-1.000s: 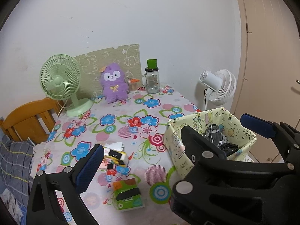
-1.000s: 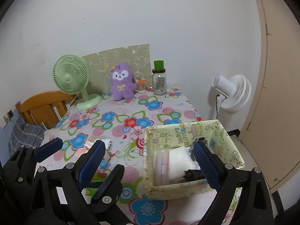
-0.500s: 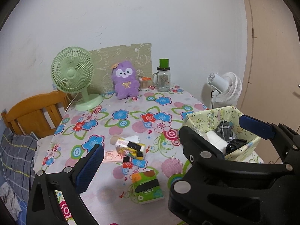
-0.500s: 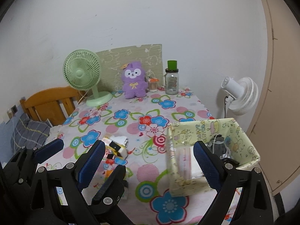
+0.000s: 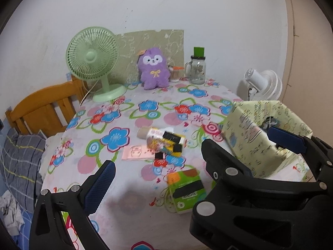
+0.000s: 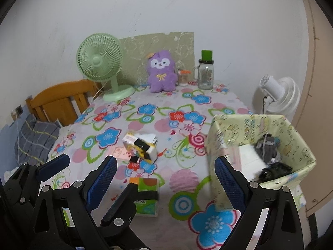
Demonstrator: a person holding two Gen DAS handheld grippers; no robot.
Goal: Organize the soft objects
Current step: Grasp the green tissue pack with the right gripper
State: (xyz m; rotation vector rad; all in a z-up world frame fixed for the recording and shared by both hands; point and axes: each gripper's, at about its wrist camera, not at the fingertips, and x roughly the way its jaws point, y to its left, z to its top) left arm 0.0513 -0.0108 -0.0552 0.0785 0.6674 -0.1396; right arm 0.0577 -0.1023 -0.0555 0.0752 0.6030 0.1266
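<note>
Green tissue pack (image 5: pixel 186 190) btwn open gripper (image 5: pixel 189 162).

Tissue packs (image 6: pixel 141 146) beside fabric bin (image 6: pixel 299 143)

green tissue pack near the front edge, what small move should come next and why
Probably lower the left gripper over the green tissue pack and close on it. Both grippers are open and empty, that pack lies loose on the tablecloth nearest the left fingers, and the yellow fabric bin at the right already holds other items, so it looks like the place for it.
</note>
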